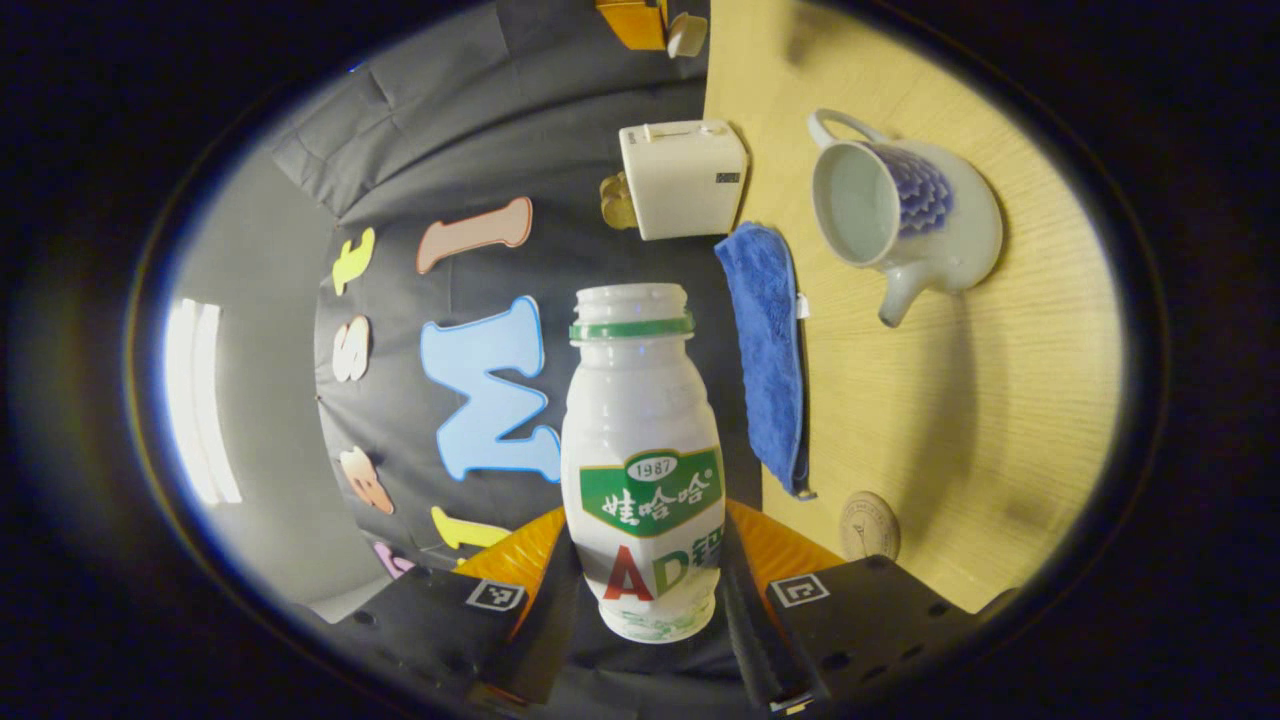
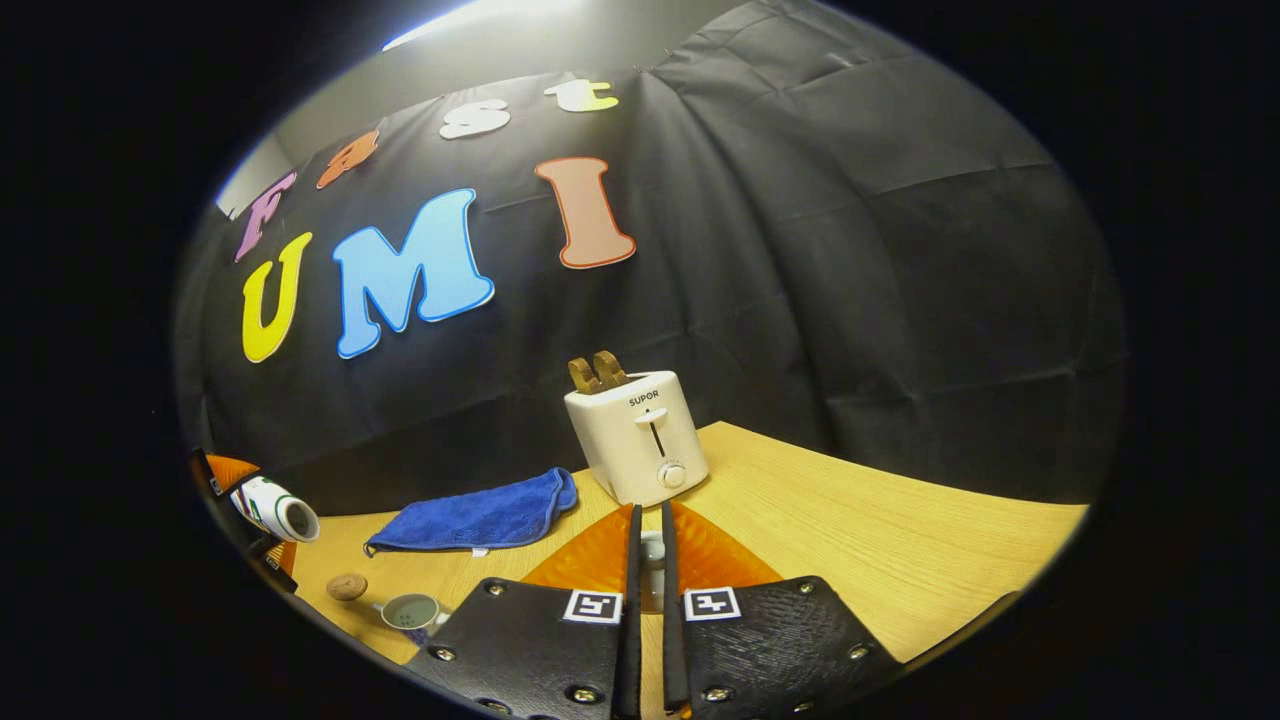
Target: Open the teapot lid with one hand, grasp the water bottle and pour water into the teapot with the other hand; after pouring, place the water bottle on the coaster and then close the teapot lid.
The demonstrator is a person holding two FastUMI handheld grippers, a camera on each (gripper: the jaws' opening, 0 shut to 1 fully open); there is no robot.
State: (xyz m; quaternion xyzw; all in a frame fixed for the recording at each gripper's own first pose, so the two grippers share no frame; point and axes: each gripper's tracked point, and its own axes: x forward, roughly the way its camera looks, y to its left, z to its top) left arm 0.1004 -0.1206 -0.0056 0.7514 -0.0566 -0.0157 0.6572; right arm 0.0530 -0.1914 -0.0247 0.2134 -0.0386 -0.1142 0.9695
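Left gripper (image 1: pixel 650 600) clamped on water bottle (image 1: pixel 645 460), tipped sideways, off teapot (image 1: pixel 905 215). Right gripper (image 2: pixel 650 570) pinching lid knob (image 2: pixel 651 548). Pour seemingly pending; next: mouth over opening.

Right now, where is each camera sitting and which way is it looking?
Left gripper view: rides on the left gripper, rolled sideways, looking along the water bottle it grips toward the booth wall, with the open teapot on the table to one side.
Right gripper view: rides on the right gripper, held above the table, facing the toaster; its fingers pinch a small pale thing, probably the teapot lid.
Both see the toaster, blue cloth, coaster, teapot and bottle.
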